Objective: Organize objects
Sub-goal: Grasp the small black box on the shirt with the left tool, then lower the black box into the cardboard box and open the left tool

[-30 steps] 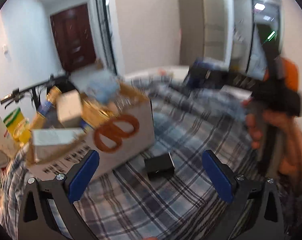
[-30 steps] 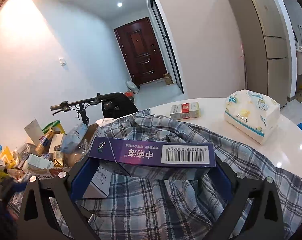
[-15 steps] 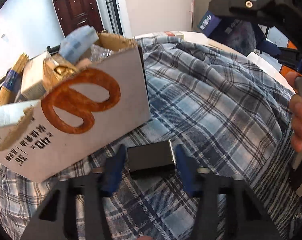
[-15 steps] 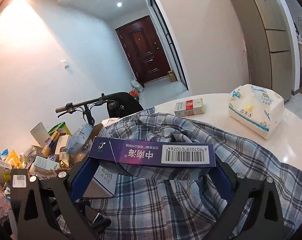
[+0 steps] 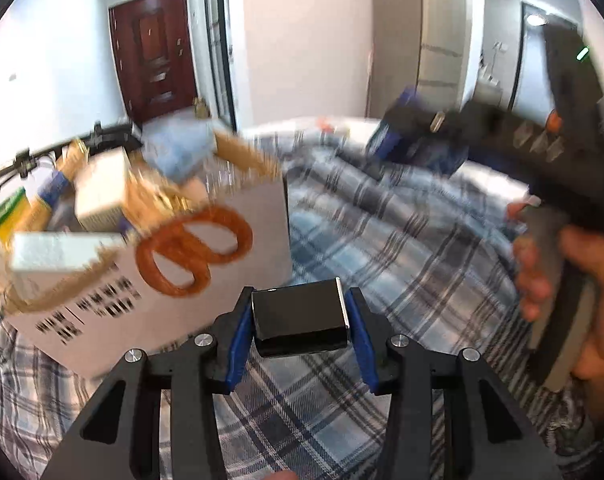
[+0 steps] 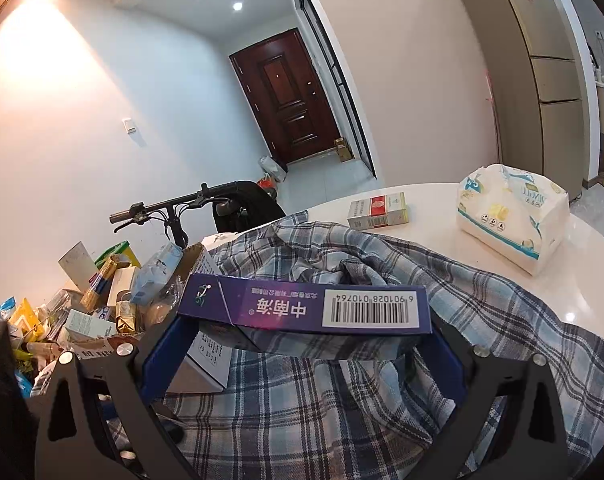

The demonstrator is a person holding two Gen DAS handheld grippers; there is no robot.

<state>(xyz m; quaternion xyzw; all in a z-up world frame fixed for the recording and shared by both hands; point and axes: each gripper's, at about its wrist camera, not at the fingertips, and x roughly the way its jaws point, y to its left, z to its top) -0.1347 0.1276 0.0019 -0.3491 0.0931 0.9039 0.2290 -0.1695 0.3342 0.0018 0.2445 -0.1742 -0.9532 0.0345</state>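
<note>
Here my left gripper (image 5: 299,322) is clamped on a small black box (image 5: 299,320), its blue pads (image 5: 237,340) pressed against the box's two sides. The box sits between the fingers above the blue plaid cloth (image 5: 382,248) that covers the table; I cannot tell whether its underside touches the cloth. Just to its left stands a white cardboard carton (image 5: 205,280) with a pretzel printed on its side, open at the top and crammed with packets and small boxes. That view is smeared, so the carton's contents are hard to name.

My right gripper (image 6: 302,320) holds a long purple carton (image 6: 302,306) crosswise, barcode facing the camera, each end pressed against a blue pad (image 6: 161,356). It hangs over the plaid cloth (image 6: 342,400), with the stuffed carton (image 6: 189,264) to its left. In the left wrist view my right hand (image 5: 574,300) shows at the right edge, wrapped round that gripper's handle.

Farther back on the bare white tabletop (image 6: 434,216) lie a red and white cigarette pack (image 6: 378,210) and a pack of tissues (image 6: 510,216), well apart from each other. Bicycle handlebars (image 6: 169,208) stand beyond the table's edge, before a dark wooden door (image 6: 289,96).
</note>
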